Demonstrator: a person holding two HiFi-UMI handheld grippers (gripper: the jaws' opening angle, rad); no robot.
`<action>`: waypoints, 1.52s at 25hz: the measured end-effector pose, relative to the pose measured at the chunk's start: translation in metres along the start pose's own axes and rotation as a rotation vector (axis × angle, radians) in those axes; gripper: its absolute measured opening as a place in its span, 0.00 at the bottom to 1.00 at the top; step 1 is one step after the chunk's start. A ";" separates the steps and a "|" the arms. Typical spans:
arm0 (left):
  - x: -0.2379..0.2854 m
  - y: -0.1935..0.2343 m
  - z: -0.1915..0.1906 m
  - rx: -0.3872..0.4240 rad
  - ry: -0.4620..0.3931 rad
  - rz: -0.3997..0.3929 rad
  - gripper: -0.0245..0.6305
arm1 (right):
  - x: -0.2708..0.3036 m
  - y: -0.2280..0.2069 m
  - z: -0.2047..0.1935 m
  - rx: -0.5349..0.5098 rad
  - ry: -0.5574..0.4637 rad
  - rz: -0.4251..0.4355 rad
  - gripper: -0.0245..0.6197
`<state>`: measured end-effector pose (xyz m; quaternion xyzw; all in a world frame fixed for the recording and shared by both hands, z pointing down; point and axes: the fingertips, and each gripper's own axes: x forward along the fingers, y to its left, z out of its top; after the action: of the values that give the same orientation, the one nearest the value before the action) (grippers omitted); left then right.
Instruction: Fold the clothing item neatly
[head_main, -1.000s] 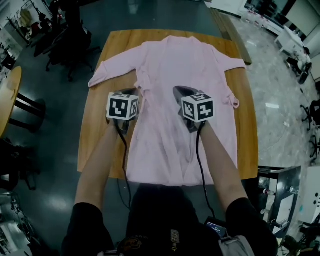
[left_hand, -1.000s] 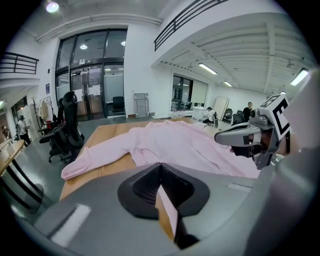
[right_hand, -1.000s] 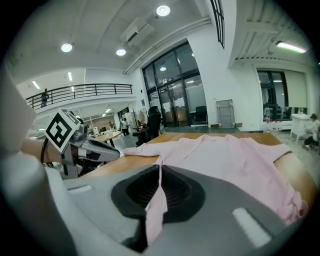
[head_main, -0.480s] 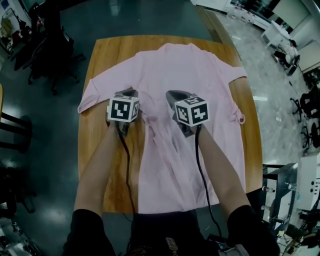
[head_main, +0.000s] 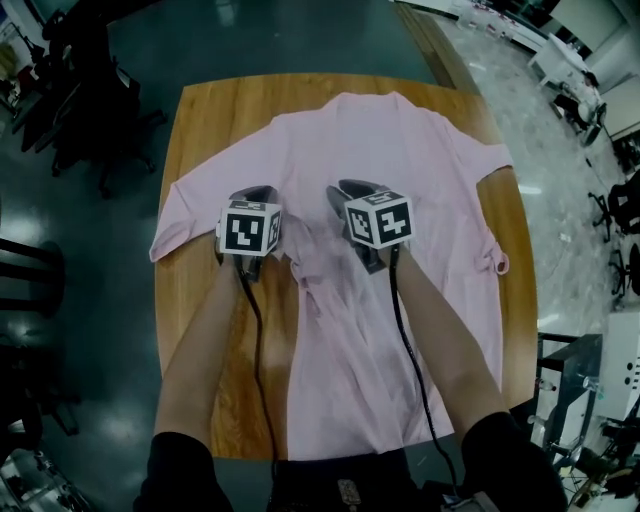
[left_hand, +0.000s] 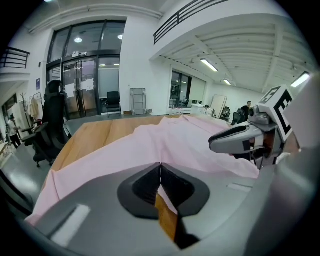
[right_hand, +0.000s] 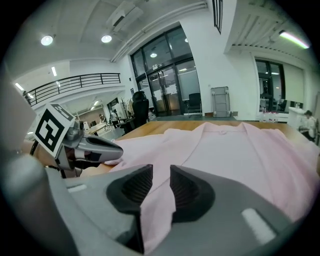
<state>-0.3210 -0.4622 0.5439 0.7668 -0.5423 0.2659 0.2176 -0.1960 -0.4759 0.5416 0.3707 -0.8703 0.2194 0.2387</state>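
Observation:
A pink robe-like garment (head_main: 420, 170) lies spread face up on the wooden table (head_main: 210, 110), its hem reaching the near edge. My left gripper (head_main: 254, 193) sits at the garment's left side below the sleeve (head_main: 185, 215). In the left gripper view this gripper (left_hand: 160, 165) is shut, with a sliver of the pink edge pinched in it. My right gripper (head_main: 347, 190) rests on the front opening near the middle. Its jaws (right_hand: 161, 175) are opening, and a fold of pink cloth (right_hand: 155, 210) lies loose in the gap between them.
Dark office chairs (head_main: 90, 110) stand off the table's far left corner. A metal frame (head_main: 570, 370) is at the near right, beside pale marble floor (head_main: 560, 130). Bare wood shows left of the garment (head_main: 200, 330) and along the far edge.
The right gripper's jaws have parted around the cloth they were pinching. The left gripper stays shut. Both grippers remain close together on the garment's middle while the head view has shifted.

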 end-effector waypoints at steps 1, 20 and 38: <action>0.007 0.004 0.000 -0.001 0.005 0.005 0.05 | 0.010 -0.005 0.002 0.001 0.011 0.004 0.19; 0.050 0.027 -0.014 -0.015 0.098 0.054 0.07 | 0.077 -0.028 -0.006 -0.116 0.253 -0.012 0.21; 0.056 0.029 -0.011 0.025 0.164 0.107 0.05 | 0.031 -0.122 0.022 -0.099 0.164 -0.125 0.06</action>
<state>-0.3349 -0.5044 0.5898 0.7152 -0.5593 0.3455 0.2370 -0.1294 -0.5815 0.5667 0.3929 -0.8329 0.1901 0.3403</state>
